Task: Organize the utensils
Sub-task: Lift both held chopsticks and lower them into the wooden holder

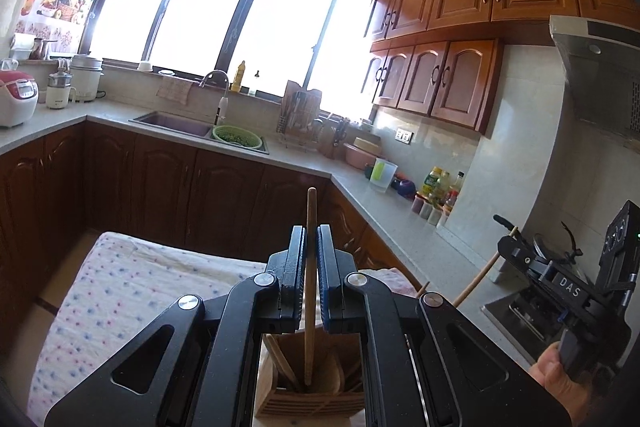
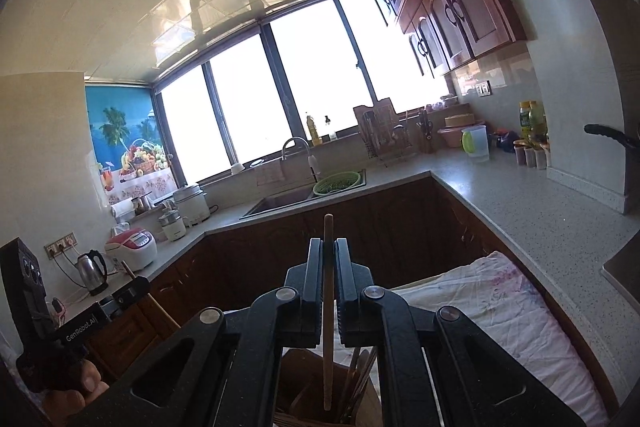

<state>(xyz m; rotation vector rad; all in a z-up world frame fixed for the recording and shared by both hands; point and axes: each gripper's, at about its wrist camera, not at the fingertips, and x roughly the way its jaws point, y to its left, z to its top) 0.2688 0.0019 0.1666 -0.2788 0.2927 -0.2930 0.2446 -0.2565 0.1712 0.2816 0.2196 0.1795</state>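
The left gripper [image 1: 310, 247] is pinching a slim wooden chopstick [image 1: 310, 291] between its black fingers [image 1: 297, 259], which are closing almost completely on it. That round, pale brown stick is standing nearly upright, its blunt top poking above the fingertips and its lower end hanging inside the wooden utensil holder [image 1: 310, 395] below. The holder is a boxy, slatted block of light wood, and more wooden utensils are leaning inside it. It is sitting on a surface draped with a soft white cloth [image 1: 120, 291] dotted in red and blue. At the right edge of the left wrist view, a hand [image 1: 556, 375] is gripping the handle of the other gripper, whose own stick is slanting down below it. The right gripper [image 2: 329, 259] is likewise squeezing a second chopstick [image 2: 328, 307] in its narrow-set fingers [image 2: 314, 267]; this one is thin, straight and smooth-grained, with its tip dipping into the same holder [image 2: 320, 387], seen in the right wrist view as a dark wooden box crowded with sticks. Beyond, a speckled stone counter [image 2: 520, 203] is running around dark wood cabinets under a bright window.
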